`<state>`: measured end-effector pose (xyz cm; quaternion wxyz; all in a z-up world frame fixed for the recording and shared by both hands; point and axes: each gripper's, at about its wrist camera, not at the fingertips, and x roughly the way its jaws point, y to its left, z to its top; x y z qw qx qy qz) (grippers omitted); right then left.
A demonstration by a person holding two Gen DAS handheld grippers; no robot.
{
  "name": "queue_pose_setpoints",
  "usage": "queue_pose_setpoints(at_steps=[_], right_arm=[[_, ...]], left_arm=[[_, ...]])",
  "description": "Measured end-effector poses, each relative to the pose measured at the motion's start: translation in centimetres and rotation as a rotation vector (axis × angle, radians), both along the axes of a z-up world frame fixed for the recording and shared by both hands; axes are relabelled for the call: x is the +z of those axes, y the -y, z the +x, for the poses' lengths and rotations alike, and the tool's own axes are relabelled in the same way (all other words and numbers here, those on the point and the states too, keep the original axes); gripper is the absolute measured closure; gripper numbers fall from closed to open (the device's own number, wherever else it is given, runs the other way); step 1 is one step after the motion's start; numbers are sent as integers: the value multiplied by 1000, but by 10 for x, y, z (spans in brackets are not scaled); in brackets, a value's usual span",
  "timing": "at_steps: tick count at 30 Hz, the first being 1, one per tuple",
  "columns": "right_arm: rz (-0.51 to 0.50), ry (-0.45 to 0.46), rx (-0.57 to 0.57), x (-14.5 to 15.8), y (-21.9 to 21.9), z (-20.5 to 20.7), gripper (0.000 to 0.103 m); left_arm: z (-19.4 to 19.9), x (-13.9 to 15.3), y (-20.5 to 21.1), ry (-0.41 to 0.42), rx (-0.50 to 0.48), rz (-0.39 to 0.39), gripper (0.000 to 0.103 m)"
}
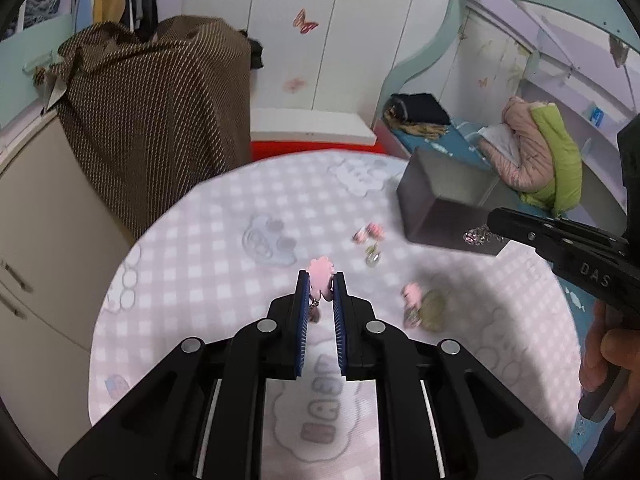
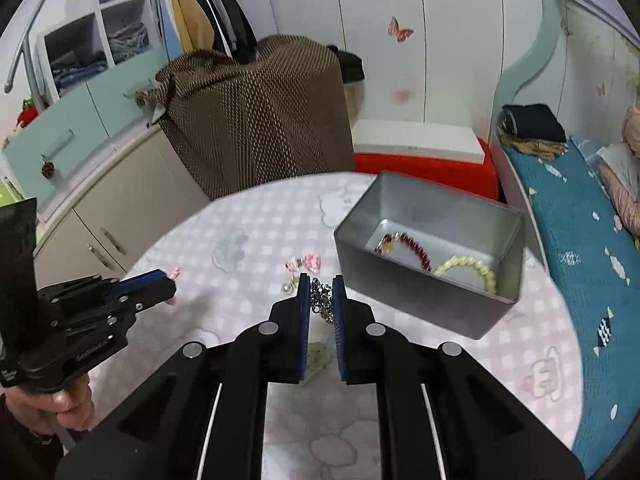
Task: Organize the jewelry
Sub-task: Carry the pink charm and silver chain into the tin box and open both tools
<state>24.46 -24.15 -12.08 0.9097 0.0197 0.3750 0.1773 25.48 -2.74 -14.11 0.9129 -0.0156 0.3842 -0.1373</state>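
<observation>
Left wrist view: left gripper nearest, clamped on a pink flower charm whose small pendant dangles between the blue pads, above a round table under a pink checked cloth with pale cloud prints. Just beyond on the cloth, a pink piece beside a dull greenish lump, then a small cluster of pink earrings with a pearl-like bit below. Farther right, a grey metal tin, and across its front the right gripper, a sparkly chain at its tip. Behind the table, a brown dotted cover over furniture, white wardrobe doors with butterfly stickers, a bed with blue bedding at right.

Right wrist view: right gripper closed on a sparkly chain, lifted clear of the cloth. Just right and beyond, tin standing open, a dark red bead bracelet and a pale yellow bead bracelet inside on its floor. Ahead of the fingertips, pink earrings on the cloth. At left, left gripper in a hand, pink charm peeking from its tip. Farther off, hanging clothes and drawers.
</observation>
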Motion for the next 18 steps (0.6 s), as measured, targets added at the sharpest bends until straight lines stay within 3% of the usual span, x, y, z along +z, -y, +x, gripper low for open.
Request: queue_pose_setpoints(at_steps=[10, 18], right_arm=[[-19, 128, -25, 55, 12, -14, 94], [-38, 193, -76, 90, 38, 1, 93]], left_arm=[[6, 66, 29, 124, -80, -28, 91], [26, 114, 64, 183, -164, -57, 91]])
